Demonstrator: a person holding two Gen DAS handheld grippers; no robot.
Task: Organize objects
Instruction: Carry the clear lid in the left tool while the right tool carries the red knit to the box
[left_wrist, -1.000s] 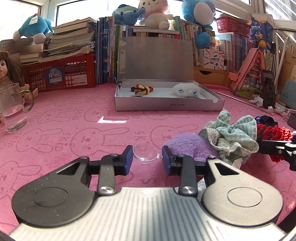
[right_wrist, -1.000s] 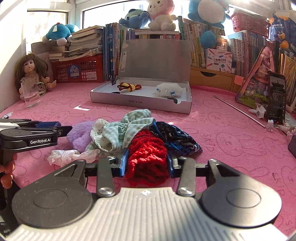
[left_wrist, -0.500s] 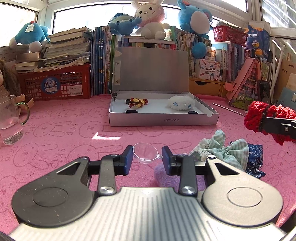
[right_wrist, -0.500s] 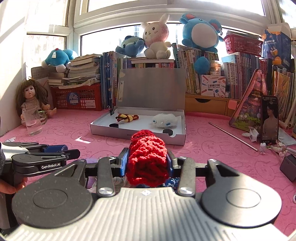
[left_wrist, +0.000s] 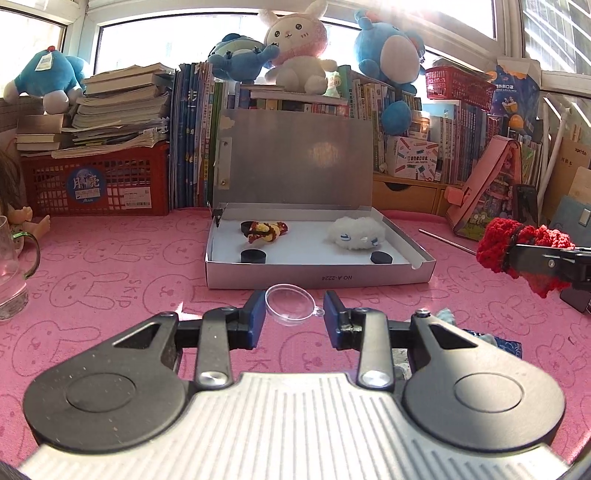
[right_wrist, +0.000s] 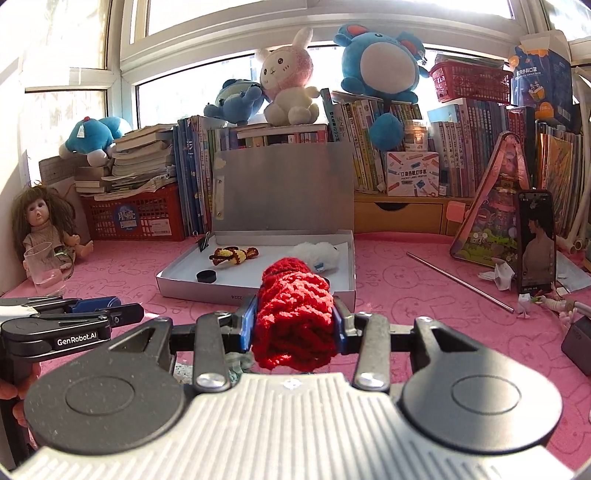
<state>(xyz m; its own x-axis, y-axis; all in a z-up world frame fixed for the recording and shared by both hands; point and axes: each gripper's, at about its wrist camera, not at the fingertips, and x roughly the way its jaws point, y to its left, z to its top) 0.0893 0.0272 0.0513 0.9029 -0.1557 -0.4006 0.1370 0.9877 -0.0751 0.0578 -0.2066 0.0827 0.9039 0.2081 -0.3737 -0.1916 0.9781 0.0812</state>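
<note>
My left gripper is shut on a small clear plastic dome, held above the pink mat. A bulky red knitted piece fills my right gripper, which is shut on it; in the left wrist view that piece hangs at the far right. The left gripper shows low at the left of the right wrist view. Ahead lies an open silver box with its lid upright. It holds a yellow-brown knitted toy, a white fluffy toy and black caps.
A glass mug stands at the left edge beside a doll. Books, a red crate and plush toys line the back. A metal rod and an upright phone are at the right. Leftover cloths lie under the grippers.
Both grippers have risen and moved toward the box. The red knitted piece came up off the cloth pile, which has dropped almost out of view. Both grips are unchanged.
</note>
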